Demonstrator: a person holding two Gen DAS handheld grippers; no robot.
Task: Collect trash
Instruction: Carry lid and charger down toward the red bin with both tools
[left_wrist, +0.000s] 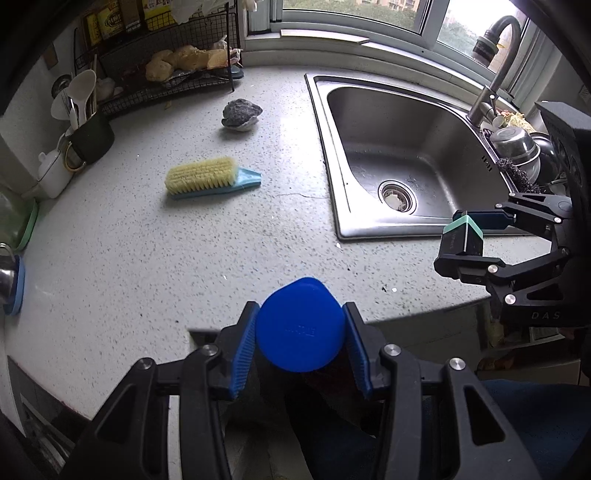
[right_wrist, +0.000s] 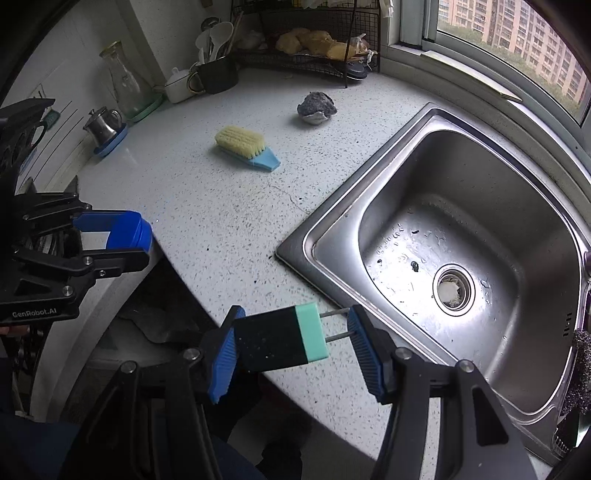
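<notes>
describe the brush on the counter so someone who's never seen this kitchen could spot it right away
Start at the steel sink under the window and look across the speckled countertop on its rack side. The scrubbing brush lies there, nearer than the crumpled grey scourer: pale yellow bristles on a light blue pointed base.

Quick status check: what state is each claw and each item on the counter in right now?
Left claw: shut on blue cap.
Right claw: shut on plug adapter, prongs against one pad.
Scrub brush: lying on counter.
Sink: empty, wet.
</notes>
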